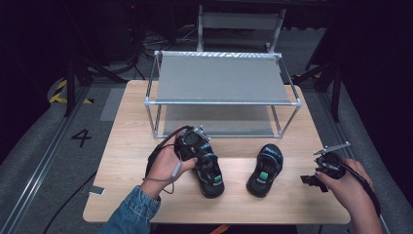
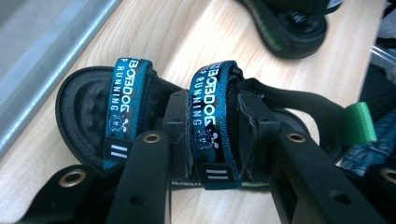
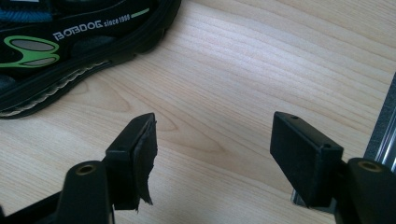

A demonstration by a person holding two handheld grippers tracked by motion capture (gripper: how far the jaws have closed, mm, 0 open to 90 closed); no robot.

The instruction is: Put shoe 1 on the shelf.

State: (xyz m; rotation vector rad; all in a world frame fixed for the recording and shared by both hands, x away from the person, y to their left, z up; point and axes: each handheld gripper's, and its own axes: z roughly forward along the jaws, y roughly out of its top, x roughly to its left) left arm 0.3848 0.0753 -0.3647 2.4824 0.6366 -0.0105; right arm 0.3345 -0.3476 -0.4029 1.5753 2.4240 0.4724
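Two black sandals with blue straps and green tabs lie on the wooden table (image 1: 131, 161). My left gripper (image 1: 200, 152) (image 2: 212, 114) is shut on the middle blue strap (image 2: 212, 100) of the left sandal (image 1: 210, 174) (image 2: 84, 107), one jaw on each side of it. The right sandal (image 1: 264, 169) (image 2: 292, 25) (image 3: 70, 42) lies a little to the right, untouched. Near the table's right edge my right gripper (image 1: 308, 180) (image 3: 217, 135) hovers open over bare wood, its jaws pointing toward the right sandal, with nothing between them.
A two-tier metal rack (image 1: 219, 78) with grey shelves stands at the back of the table, just behind the left sandal; its lower rail (image 2: 46, 70) runs close by. A metal bar (image 3: 386, 135) sits by my right gripper. Bare wood lies in front of the sandals.
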